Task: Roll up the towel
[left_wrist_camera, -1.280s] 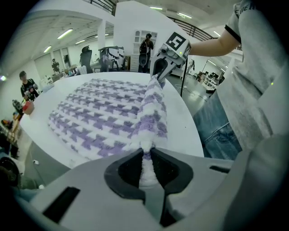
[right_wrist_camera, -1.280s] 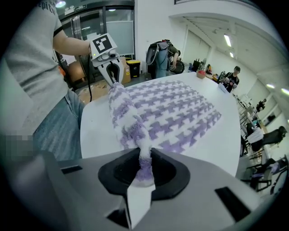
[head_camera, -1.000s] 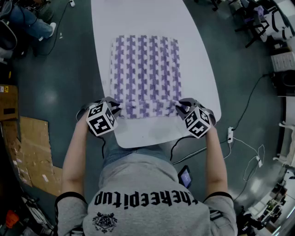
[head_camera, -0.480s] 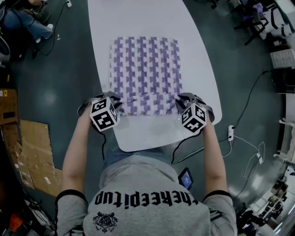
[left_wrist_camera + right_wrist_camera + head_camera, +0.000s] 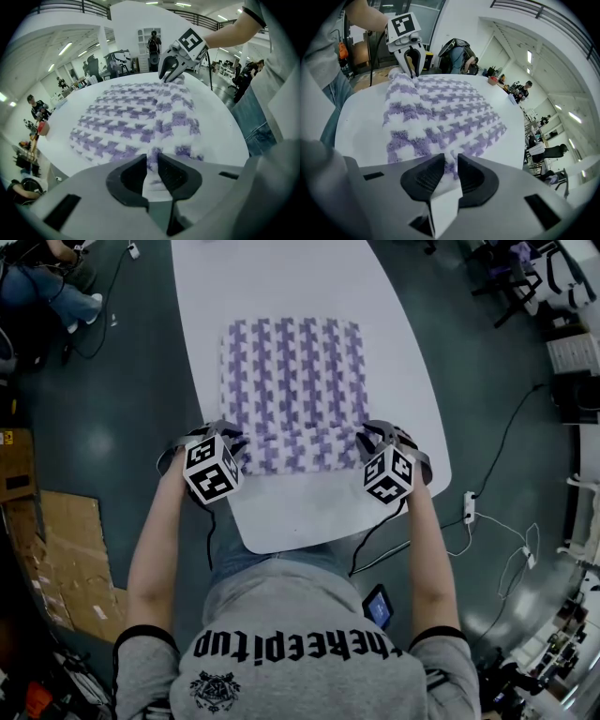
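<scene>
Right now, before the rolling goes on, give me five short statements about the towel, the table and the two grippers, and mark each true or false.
1. The towel lies on a white table. True.
2. The towel is fully rolled up. False: only its near edge is turned over; the rest lies flat.
3. The left gripper and the right gripper each have towel fabric between their jaws. True; both pairs of jaws have just been opening.
4. The left gripper is at the towel's far edge. False: both grippers are at the near edge, one at each corner.
5. The towel is plain red. False: it has a purple and white pattern.
</scene>
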Demonstrator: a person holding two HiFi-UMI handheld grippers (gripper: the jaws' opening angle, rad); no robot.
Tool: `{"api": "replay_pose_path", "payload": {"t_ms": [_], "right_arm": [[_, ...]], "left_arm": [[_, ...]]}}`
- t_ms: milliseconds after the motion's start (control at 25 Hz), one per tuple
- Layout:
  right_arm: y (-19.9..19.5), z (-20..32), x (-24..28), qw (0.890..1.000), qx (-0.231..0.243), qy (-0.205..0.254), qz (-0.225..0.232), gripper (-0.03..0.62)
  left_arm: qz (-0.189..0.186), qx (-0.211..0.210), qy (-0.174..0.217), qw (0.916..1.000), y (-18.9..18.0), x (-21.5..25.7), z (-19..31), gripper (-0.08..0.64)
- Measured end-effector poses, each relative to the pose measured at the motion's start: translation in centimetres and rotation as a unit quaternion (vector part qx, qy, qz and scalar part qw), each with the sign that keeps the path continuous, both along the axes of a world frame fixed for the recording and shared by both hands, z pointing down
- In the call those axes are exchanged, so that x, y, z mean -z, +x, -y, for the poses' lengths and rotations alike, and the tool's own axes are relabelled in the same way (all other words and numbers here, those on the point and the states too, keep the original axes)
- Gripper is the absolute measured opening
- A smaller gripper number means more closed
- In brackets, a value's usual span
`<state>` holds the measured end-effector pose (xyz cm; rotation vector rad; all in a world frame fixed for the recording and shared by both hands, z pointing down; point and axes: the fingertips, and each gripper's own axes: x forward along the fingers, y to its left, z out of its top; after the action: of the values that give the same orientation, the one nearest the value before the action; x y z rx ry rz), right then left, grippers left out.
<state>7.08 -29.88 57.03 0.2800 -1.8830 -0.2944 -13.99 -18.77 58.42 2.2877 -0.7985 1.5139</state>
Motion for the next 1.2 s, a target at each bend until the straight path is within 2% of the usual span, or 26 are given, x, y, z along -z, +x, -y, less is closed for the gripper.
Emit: {"api": "replay_pose_path", "payload": {"t_ms": [320,440,520,640,760,960,1200], "right_arm": [[0.1,0.6,2.7,0.999,-0.025,0.025,0.042,0.089],[0.4,0.5,4.4,0.997,-0.027,0.034,0.059,0.089],[0.5,0.0,5.7,0.996,-0.025,0.033,0.073,0.089],[0.5,-2.3,6.4,0.997,0.002,0.018,0.08,0.089],[0.7,-5.7,5.3,0.997,0.045,-0.002,0.064,0.129],[1.6,-9.0,1.6,0.995,0.095,0.001,0.01,0.184],[1.9,-7.9,-1.3,0.994,0.099,0.031,-0.039,0.198]], "left_arm": [[0.009,0.026,0.077,0.9966,-2.5,3.4,1.5,0.078],[0.0,0.032,0.101,0.9944,-2.8,5.6,1.2,0.078],[-0.005,0.02,0.108,0.9939,-2.1,6.7,0.3,0.094],[0.005,-0.025,0.105,0.9942,0.1,6.5,-2.2,0.119],[0.014,-0.062,0.089,0.994,2.6,4.8,-5.0,0.171],[0.03,-0.065,0.082,0.9941,4.1,1.8,-7.0,0.221],[0.055,-0.056,0.068,0.9946,3.4,-0.2,-6.7,0.224]]}}
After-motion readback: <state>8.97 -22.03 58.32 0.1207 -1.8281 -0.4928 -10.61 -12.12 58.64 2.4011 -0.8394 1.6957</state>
